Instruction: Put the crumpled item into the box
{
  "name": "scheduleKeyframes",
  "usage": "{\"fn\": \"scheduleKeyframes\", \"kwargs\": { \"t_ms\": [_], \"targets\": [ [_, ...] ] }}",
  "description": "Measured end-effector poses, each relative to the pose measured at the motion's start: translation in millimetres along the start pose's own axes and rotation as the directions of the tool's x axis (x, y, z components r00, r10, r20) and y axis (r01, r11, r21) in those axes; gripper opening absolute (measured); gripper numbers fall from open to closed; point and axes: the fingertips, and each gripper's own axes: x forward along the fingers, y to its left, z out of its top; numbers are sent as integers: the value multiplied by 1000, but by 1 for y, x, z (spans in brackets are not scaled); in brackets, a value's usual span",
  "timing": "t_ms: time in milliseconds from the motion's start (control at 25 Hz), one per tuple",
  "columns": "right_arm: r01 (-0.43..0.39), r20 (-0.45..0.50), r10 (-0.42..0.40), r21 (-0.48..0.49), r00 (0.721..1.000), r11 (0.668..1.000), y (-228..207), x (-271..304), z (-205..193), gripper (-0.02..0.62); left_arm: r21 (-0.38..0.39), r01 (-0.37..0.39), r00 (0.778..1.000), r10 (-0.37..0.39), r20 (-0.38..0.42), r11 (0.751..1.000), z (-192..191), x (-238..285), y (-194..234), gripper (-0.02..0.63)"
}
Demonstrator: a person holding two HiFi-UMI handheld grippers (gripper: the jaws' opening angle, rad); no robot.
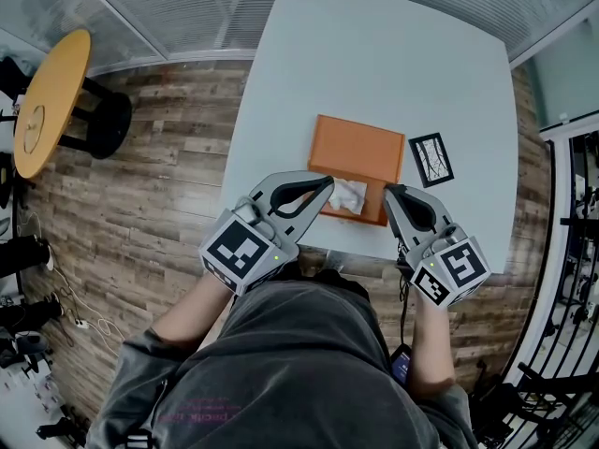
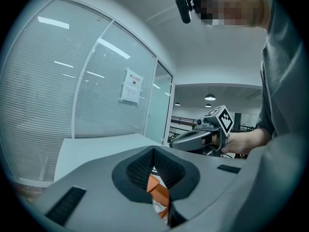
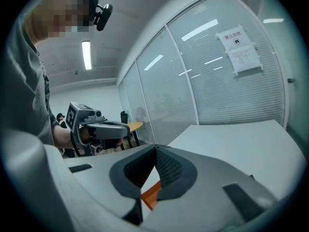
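A shallow orange box (image 1: 356, 152) lies on the white table (image 1: 374, 64). The crumpled white item (image 1: 347, 195) rests inside it, against the near wall. My left gripper (image 1: 328, 182) hovers at the box's near left corner, just left of the crumpled item, with its jaws shut and nothing between them. My right gripper (image 1: 387, 190) is at the near right corner, also shut and empty. In the left gripper view the closed tips (image 2: 153, 150) frame a piece of the orange box (image 2: 158, 190). The right gripper view shows its own closed tips (image 3: 155, 148) above the box (image 3: 150, 193).
A small black-framed card (image 1: 431, 160) lies on the table right of the box. A round yellow table (image 1: 47, 96) stands on the wooden floor at far left. Glass partition walls with blinds run behind the table. Black racks (image 1: 576, 251) stand at the right.
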Motion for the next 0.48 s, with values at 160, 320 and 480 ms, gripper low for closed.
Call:
{"fn": "scheduleKeyframes", "kwargs": {
  "t_ms": [160, 320, 480],
  "targets": [
    [-3, 0, 3, -3, 1000, 1000, 2, 2, -1, 2, 1, 2, 1000, -2, -7, 1000, -2, -2, 0, 8],
    [-3, 0, 3, -2, 1000, 1000, 3, 0, -2, 2, 2, 4, 1000, -4, -9, 1000, -2, -2, -3, 8],
    [-3, -5, 3, -7, 1000, 1000, 3, -2, -3, 2, 6, 10, 1000, -10, -8, 1000, -1, -2, -7, 8]
  ]
}}
